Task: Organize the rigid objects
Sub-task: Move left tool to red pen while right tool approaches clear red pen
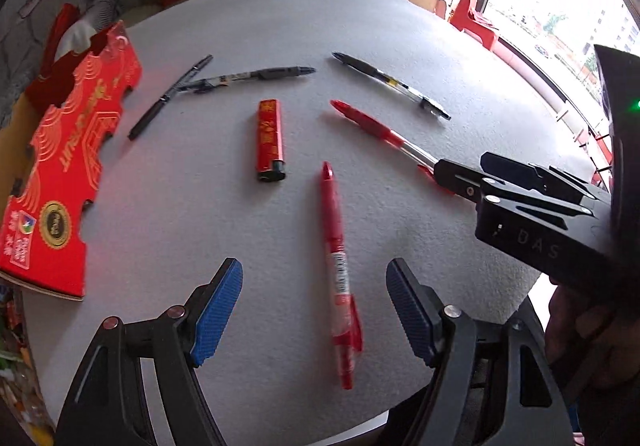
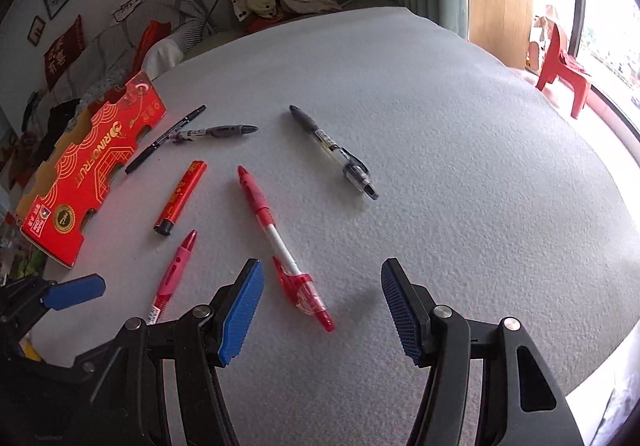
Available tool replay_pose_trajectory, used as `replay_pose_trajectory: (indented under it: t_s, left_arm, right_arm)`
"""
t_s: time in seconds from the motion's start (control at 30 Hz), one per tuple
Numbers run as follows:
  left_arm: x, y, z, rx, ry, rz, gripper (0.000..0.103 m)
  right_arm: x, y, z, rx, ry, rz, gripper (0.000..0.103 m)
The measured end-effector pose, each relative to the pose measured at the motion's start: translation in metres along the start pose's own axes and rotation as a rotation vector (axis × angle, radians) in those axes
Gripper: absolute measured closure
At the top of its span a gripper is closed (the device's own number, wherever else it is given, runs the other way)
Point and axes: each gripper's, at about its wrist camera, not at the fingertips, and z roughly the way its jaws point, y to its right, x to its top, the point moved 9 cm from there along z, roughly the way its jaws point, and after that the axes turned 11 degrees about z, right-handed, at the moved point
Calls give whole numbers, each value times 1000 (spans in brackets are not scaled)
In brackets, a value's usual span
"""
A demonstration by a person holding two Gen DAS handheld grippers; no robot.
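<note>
The left hand-held gripper [image 1: 314,314] hovers low over the bench [image 1: 400,26] with its blue pads spread wide and nothing between them but air; a red pen [image 1: 338,278] lies on the cloth directly beneath the gap, running lengthwise away from it, touching neither pad. Just ahead and slightly to its left lies a red lighter [image 1: 271,140], and beyond that a thin black pen [image 1: 170,98] crosses the tail of a grey pen [image 1: 248,77]. Ahead to its right sits a second red pen with a clear barrel [image 1: 380,134], and further out a black pen [image 1: 392,84]. A red box [image 1: 64,174] rests at the bench's left edge. The right hand-held gripper [image 2: 322,310] is likewise wide open and holds nothing; the clear-barrelled red pen [image 2: 280,242] lies just ahead of it, its clip end close to the left pad [image 2: 242,316] without touching. The black pen [image 2: 332,150] is further ahead, the lighter [image 2: 181,198] and box [image 2: 92,166] off to its left.
</note>
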Motion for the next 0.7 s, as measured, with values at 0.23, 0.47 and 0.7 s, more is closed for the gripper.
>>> replay_pose_trajectory:
  t_s: [0.23, 0.47, 0.7]
  left_arm:
    - [-7, -2, 23, 30, -1, -12, 0]
    - [-15, -4, 20, 45, 44, -27, 0]
    - [-8, -4, 22, 50, 56, -26, 0]
  right_arm:
    - [3, 5, 2, -3, 1, -8, 41]
    - [4, -30, 24, -29, -42, -219, 18]
    - [-3, -43, 27, -43, -15, -288, 17]
